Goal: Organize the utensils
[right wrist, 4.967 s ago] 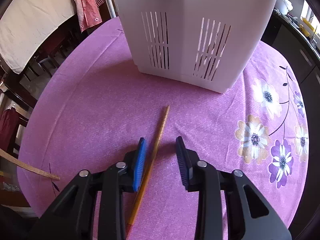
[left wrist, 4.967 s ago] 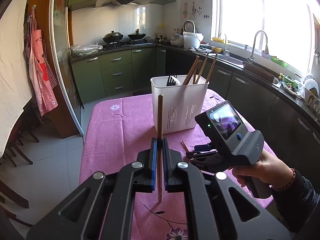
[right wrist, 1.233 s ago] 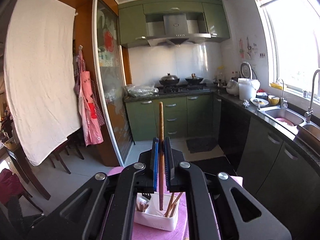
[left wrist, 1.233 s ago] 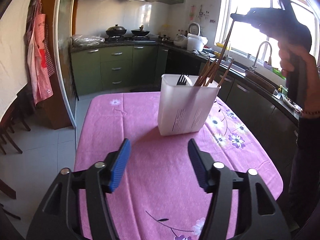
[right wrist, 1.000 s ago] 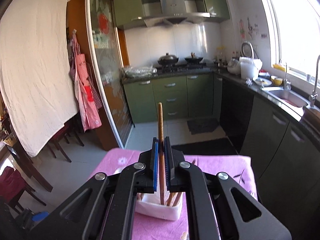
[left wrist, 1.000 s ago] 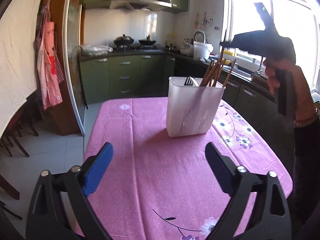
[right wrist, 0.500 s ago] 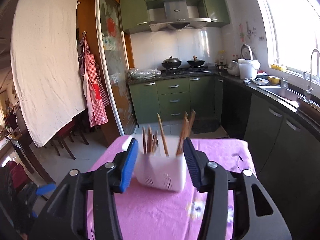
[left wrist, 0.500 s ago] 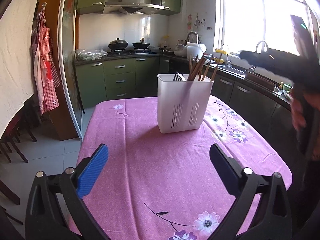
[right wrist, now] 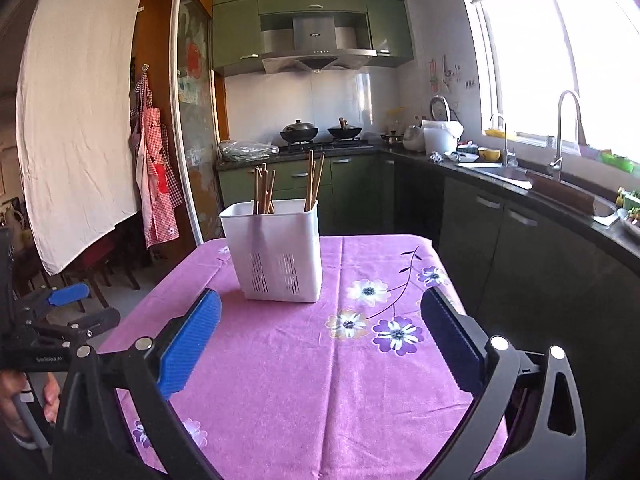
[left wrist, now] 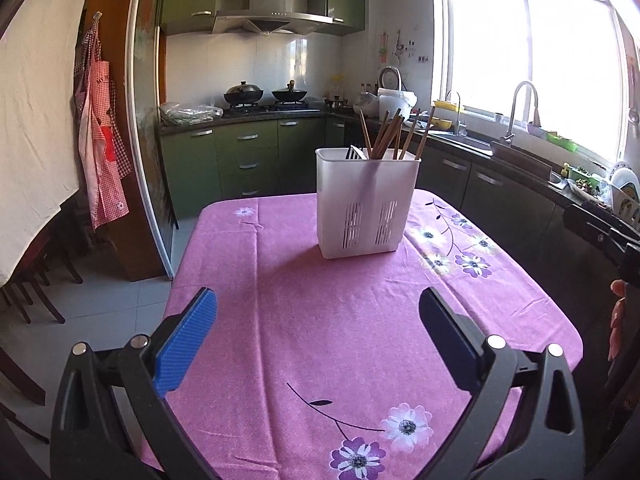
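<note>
A white slotted utensil holder stands upright on the pink flowered tablecloth. Several wooden chopsticks and a fork stick out of it. My left gripper hovers open over the near part of the table, with nothing between its blue pads. In the right wrist view the holder with its chopsticks stands ahead of my right gripper, whose jaws are opening wide and hold nothing. The left gripper, held by a hand, shows at that view's left edge.
Dark green cabinets and a counter with a sink and tap run along the right and back walls. A stove with pots is at the back. An apron hangs at left beside wooden chairs. The table's edges drop to a tiled floor.
The right gripper let go of its chopstick into the holder, opened wide, and pulled back and down toward the table. The left gripper drew back a little and stays open.
</note>
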Tool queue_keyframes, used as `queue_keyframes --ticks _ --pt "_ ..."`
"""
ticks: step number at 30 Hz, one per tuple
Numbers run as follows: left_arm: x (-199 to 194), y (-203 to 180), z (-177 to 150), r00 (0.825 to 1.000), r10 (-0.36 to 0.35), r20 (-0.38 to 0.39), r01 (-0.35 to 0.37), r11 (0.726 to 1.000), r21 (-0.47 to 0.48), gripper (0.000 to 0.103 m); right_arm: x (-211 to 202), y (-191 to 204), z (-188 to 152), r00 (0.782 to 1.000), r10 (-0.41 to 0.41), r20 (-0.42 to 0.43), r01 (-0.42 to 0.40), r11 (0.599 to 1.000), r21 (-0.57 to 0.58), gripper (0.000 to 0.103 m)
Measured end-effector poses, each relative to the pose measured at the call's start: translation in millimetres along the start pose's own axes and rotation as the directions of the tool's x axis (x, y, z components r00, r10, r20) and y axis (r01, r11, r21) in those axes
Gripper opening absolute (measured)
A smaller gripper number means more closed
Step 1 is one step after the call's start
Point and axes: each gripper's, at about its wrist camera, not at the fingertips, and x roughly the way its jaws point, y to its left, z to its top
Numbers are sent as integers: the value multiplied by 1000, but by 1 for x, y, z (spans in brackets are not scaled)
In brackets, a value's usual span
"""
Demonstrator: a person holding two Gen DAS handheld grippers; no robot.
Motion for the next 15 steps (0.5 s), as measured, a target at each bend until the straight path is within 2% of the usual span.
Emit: queue_keyframes --ticks 15 --pt "-40 6 -3 999 38 35 -38 999 1 96 -34 8 2 999 -19 42 20 1000 -13 99"
